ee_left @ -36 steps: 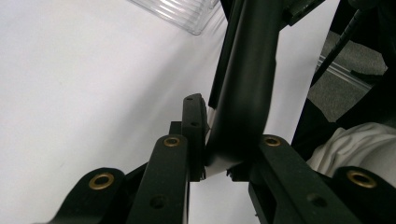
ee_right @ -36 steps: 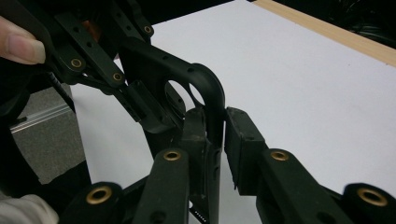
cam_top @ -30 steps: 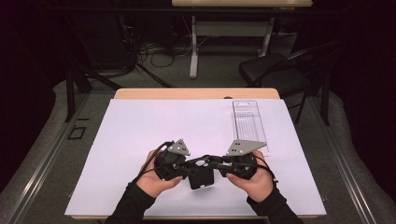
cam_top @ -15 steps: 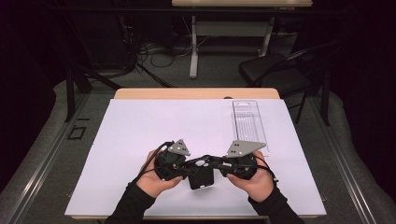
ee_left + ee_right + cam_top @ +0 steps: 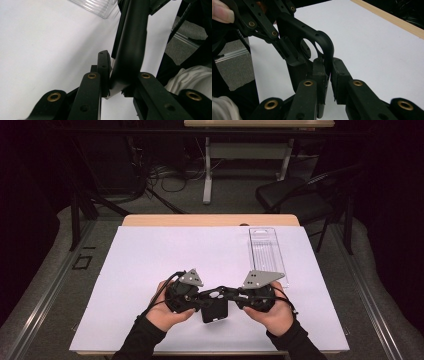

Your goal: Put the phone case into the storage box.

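jaws clenched on black perforated bracket [image 5: 214, 309] | left gripper [image 5: 199, 298] gripping one edge | right gripper [image 5: 235, 298] pinching opposite rim, just closing | above white table [image 5: 150, 255] | clear tray [image 5: 266, 251] apart

No text, label, brand, number or sign can be read in these pictures. The flat black plastic part with round holes [image 5: 312, 47], the ribbed clear plastic tray [image 5: 267, 252] and the white sheet covering the table [image 5: 150, 265] all show plain, unmarked surfaces.
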